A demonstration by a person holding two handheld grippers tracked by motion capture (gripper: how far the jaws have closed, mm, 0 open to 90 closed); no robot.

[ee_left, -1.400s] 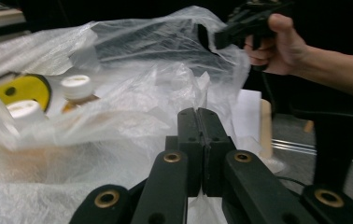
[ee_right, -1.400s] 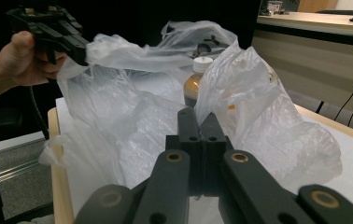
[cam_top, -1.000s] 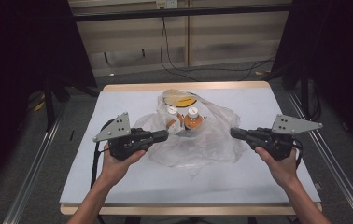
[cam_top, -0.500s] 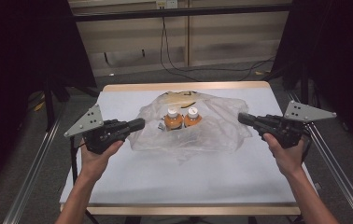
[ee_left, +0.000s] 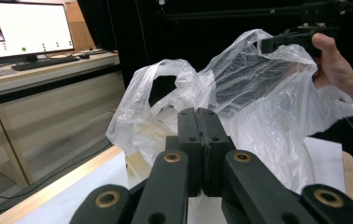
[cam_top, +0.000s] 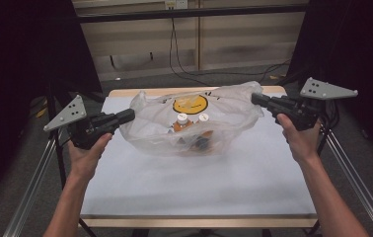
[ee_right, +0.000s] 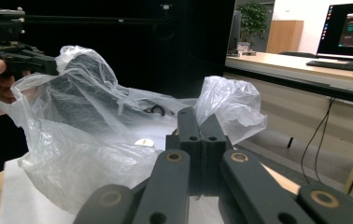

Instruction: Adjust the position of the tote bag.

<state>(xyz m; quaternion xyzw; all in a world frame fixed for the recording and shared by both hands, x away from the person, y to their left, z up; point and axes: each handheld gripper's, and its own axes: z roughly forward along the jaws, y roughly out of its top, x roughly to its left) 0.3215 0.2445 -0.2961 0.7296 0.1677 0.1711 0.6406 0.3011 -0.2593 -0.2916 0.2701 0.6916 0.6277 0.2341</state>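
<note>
While both grippers hold it off the cloth, the plastic bag (cam_top: 197,123) hangs stretched between them over the far half of the table (cam_top: 194,192) — clear film, a yellow round print on its back wall.

Left gripper (cam_top: 128,115): jaws pressed fully together, a fold of the bag's left edge pinched between them; in the left gripper view the film (ee_left: 258,107) bunches up right past the jaw tips (ee_left: 202,122).

Right gripper (cam_top: 256,98): jaws likewise closed tight, nipping the bag's right upper corner; the right gripper view shows the film (ee_right: 72,140) billowing off to one side.

Contents: two small white-capped bottles (cam_top: 181,122) with orange labels and some darker items, sagging in the bag's belly just above the cloth.

Room to move — the near half of the table lies bare up to its wooden front edge (cam_top: 194,221); metal rails (cam_top: 36,182) run along both sides.
</note>
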